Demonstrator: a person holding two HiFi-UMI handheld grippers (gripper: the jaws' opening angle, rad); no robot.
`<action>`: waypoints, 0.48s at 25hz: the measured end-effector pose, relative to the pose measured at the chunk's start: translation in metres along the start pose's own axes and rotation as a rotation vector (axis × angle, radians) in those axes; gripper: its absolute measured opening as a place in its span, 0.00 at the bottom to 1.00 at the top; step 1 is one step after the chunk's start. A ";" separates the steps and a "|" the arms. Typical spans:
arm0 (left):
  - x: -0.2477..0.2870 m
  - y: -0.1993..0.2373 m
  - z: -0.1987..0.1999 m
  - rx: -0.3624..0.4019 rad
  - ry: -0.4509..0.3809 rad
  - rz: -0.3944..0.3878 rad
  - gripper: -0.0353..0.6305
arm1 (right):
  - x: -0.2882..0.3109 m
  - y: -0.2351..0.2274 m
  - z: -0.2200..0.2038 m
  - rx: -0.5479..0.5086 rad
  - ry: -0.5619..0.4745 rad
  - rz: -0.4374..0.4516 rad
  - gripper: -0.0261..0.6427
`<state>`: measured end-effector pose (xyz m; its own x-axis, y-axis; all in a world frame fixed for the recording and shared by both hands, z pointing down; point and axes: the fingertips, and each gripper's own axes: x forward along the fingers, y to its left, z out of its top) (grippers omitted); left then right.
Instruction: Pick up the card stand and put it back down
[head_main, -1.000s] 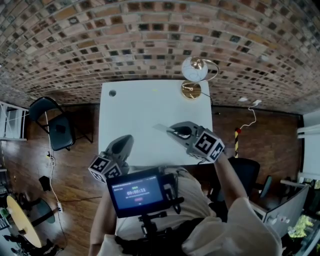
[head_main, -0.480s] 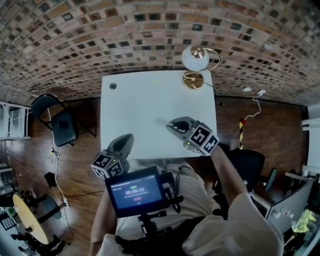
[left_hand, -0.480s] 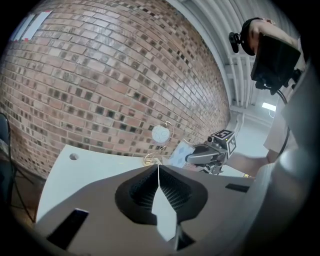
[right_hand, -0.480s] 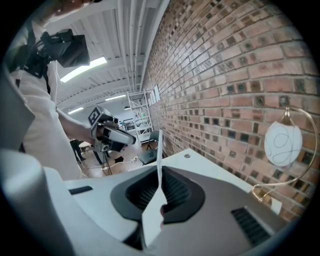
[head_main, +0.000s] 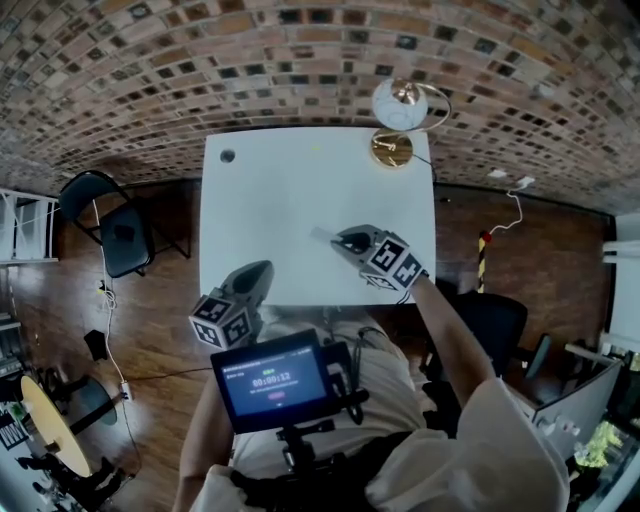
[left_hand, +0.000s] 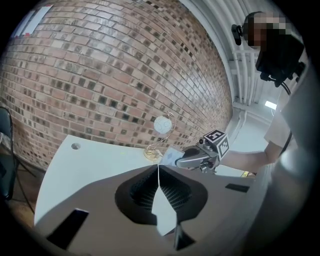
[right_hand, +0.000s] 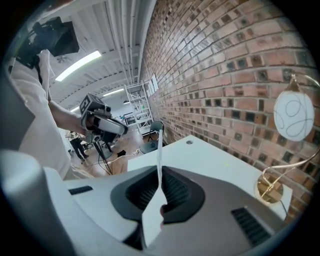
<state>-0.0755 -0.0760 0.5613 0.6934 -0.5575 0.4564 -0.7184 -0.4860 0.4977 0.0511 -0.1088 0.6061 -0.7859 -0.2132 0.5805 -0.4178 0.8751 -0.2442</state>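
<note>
Both clenched, empty: left claw (head_main: 262, 270), right claw (head_main: 322, 236). Untouched card stand (head_main: 392, 148) at far corner of table (head_main: 270, 200), 1 o'clock from right claw. Risk: arriving unopened, claw topples the top-heavy stand.

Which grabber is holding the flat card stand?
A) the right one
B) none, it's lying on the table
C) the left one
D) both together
A: the card stand is pinched in the closed jaws of the right gripper above the white table, while the left gripper sits shut and empty by the table's near edge.
</note>
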 end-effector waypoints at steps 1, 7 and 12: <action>-0.001 0.001 -0.003 -0.006 0.001 0.001 0.07 | 0.005 -0.001 -0.004 0.002 0.008 0.005 0.07; -0.002 0.012 -0.015 -0.025 0.027 0.030 0.07 | 0.038 -0.013 -0.032 0.026 0.058 0.007 0.07; -0.005 0.022 -0.027 -0.054 0.027 0.057 0.07 | 0.071 -0.023 -0.065 0.024 0.116 0.018 0.07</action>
<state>-0.0935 -0.0656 0.5894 0.6533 -0.5642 0.5048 -0.7532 -0.4167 0.5091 0.0340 -0.1157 0.7035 -0.7358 -0.1443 0.6616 -0.4160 0.8672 -0.2735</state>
